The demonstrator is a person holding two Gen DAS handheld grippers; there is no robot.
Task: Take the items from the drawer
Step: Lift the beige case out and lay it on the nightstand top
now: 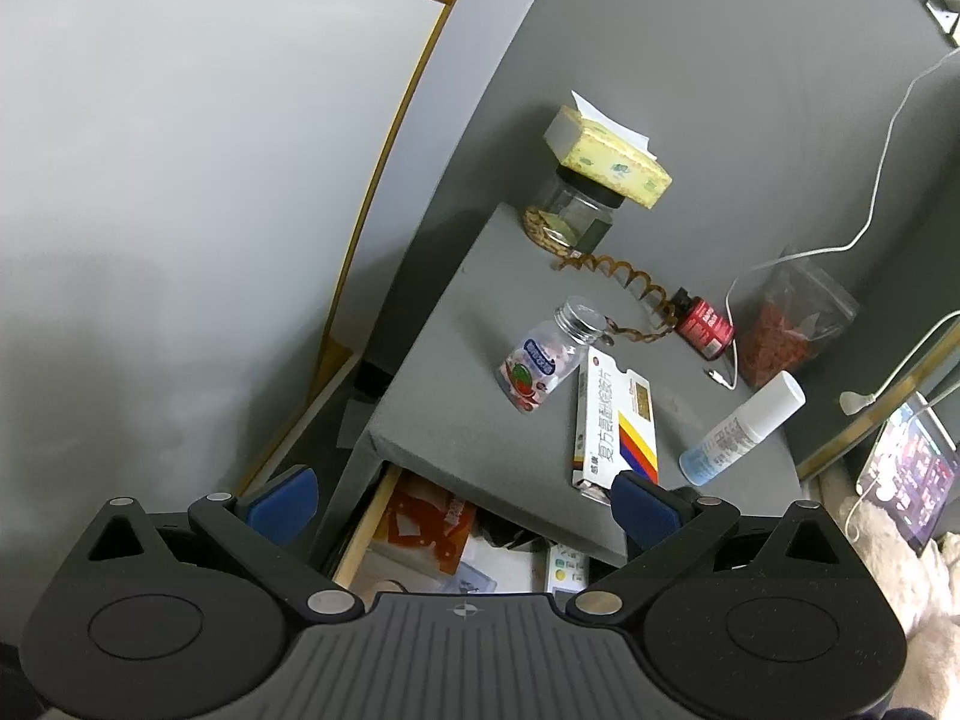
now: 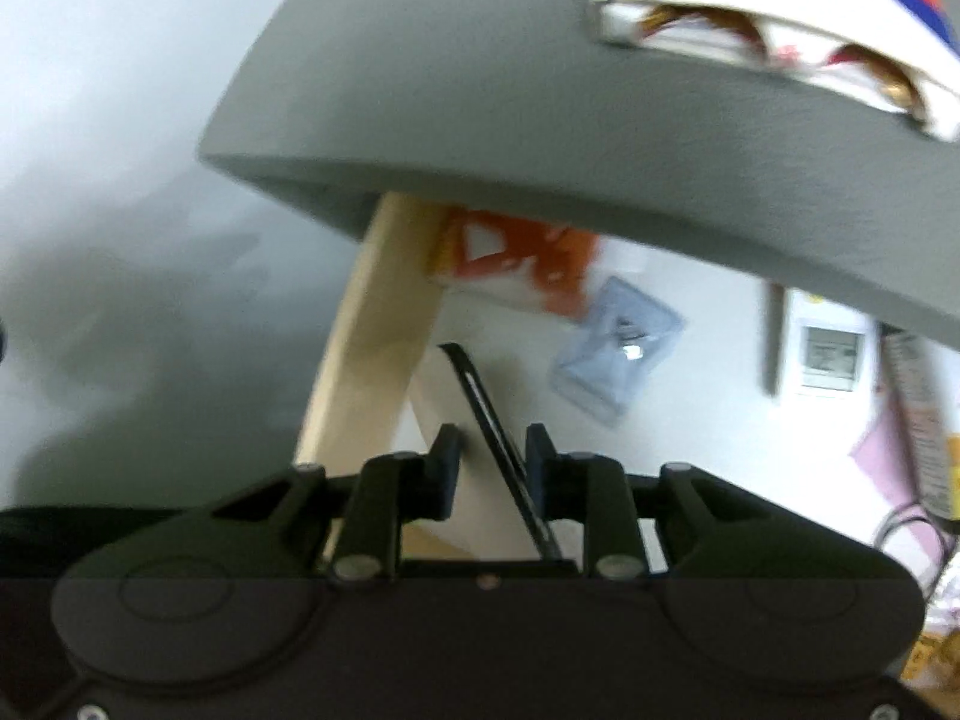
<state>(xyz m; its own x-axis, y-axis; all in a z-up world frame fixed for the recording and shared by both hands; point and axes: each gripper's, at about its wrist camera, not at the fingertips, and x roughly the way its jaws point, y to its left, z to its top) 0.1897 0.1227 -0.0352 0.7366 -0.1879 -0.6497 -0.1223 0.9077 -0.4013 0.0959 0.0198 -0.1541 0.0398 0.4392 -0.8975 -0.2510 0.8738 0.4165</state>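
Off to the left, the left gripper hangs over the front of the grey bedside cabinet with its blue-padded fingers spread wide and nothing between them, probably waiting its turn. Below it the pale wooden drawer stands pulled out, an orange-and-white printed packet and other small items lying inside. On the cabinet top sit things likely already taken out: a small clear bottle with a strawberry label, a long white medicine carton with red, yellow and blue stripes and a white spray tube. Further right, the right gripper points steeply down over the drawer, its fingers drawn close around a thin flat black-edged card-like object; it leans against one pad, so whether both pads press it I cannot tell. A clear blue plastic pouch lies on the drawer floor beyond.
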